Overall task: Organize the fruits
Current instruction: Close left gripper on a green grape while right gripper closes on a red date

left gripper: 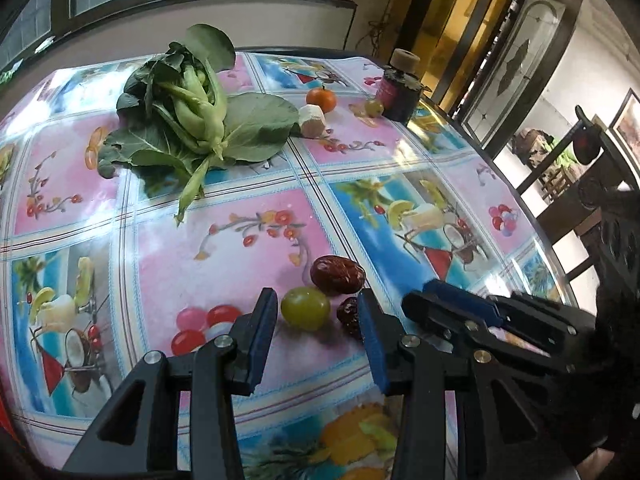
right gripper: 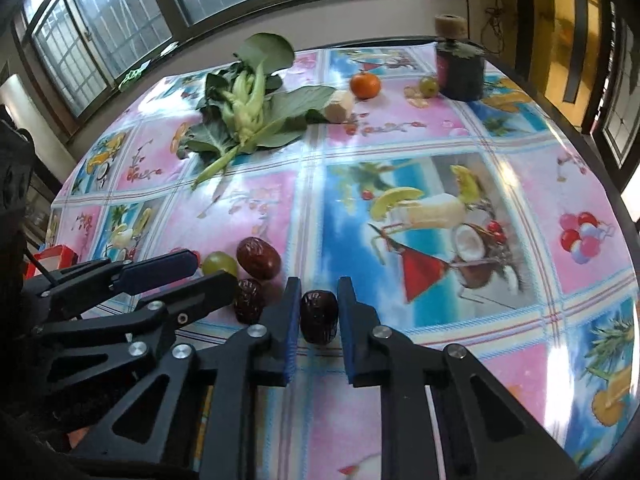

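My left gripper (left gripper: 318, 316) is open on the table around a green grape (left gripper: 305, 307), not pinching it. A big red date (left gripper: 337, 274) lies just beyond, and a small dark date (left gripper: 351, 316) sits by the right finger. My right gripper (right gripper: 319, 312) has its pads close on both sides of another dark red date (right gripper: 319, 316) resting on the table; I cannot tell whether they touch it. In the right wrist view the left gripper (right gripper: 208, 276) sits to the left, by the grape (right gripper: 219, 263) and two dates (right gripper: 258, 258). An orange (left gripper: 321, 99) and a second grape (left gripper: 375, 107) lie far back.
A bunch of leafy greens (left gripper: 192, 120) and a pale cut chunk (left gripper: 312, 120) lie at the back of the patterned tablecloth (left gripper: 224, 240). A dark jar (left gripper: 398, 92) with a cork top stands at the back right. The table's edge curves along the right.
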Demonstrator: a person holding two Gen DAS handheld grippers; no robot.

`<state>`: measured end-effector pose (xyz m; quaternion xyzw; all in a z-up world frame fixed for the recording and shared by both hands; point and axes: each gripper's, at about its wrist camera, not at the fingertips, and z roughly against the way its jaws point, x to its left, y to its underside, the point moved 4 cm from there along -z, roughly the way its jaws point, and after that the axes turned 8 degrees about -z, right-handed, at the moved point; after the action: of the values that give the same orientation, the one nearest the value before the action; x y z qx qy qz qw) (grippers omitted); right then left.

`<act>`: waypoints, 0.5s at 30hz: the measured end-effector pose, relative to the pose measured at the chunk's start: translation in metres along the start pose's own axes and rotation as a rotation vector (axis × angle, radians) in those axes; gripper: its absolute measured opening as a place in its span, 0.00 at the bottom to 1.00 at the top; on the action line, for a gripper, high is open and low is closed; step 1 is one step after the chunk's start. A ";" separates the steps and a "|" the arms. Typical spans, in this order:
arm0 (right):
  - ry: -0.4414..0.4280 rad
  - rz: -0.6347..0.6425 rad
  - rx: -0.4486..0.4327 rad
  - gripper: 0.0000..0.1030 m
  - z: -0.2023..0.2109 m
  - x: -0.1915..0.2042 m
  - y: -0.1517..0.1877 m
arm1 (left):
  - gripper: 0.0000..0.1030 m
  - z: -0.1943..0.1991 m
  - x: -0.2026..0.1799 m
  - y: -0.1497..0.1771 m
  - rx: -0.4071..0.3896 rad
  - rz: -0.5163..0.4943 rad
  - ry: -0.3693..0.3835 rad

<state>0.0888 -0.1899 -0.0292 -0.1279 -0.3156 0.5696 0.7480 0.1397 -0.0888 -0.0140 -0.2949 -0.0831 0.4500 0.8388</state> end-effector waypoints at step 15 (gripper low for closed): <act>-0.015 -0.044 0.001 0.19 0.007 -0.011 0.002 | 0.40 0.001 0.016 0.004 -0.023 0.063 0.059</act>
<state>0.0811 -0.2011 -0.0281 -0.1164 -0.3237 0.5543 0.7579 0.1456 -0.0737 -0.0171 -0.3200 -0.0539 0.4662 0.8230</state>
